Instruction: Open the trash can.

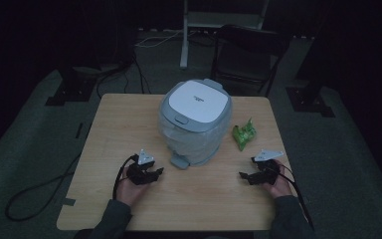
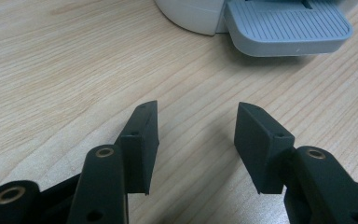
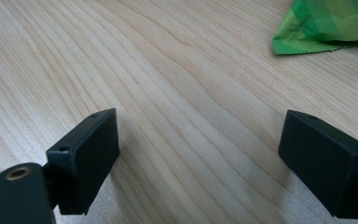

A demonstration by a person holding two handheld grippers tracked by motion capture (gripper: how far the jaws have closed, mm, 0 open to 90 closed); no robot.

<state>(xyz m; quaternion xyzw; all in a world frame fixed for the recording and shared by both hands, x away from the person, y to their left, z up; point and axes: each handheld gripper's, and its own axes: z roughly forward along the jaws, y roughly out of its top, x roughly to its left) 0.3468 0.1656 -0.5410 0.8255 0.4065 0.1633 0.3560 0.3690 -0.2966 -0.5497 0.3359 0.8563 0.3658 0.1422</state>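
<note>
A small pedal bin [image 1: 195,122] stands upright in the middle of the table [image 1: 109,129], toward its far side. Its body is rounded and pale, wrapped in or lined with crinkled clear film, and its grey lid carries a smooth white square panel with a short line of print too small to read. A grey pedal [image 1: 180,161] juts from its base on the near side; in the left gripper view the pedal [image 2: 286,25] is a flat plastic pad with fine ribs.

The left gripper [image 1: 151,174] rests low on the table just near-left of the pedal, its matte black jaws spread apart with bare wood between them. The right gripper [image 1: 248,175] lies near the table's near-right corner, well apart from the bin, its jaws also spread wide on nothing.

A crumpled green wrapper [image 1: 243,134] with a lighter checked pattern lies to the right of the bin, beyond the right gripper. The table is pale wood-grain laminate with rounded corners.
</note>
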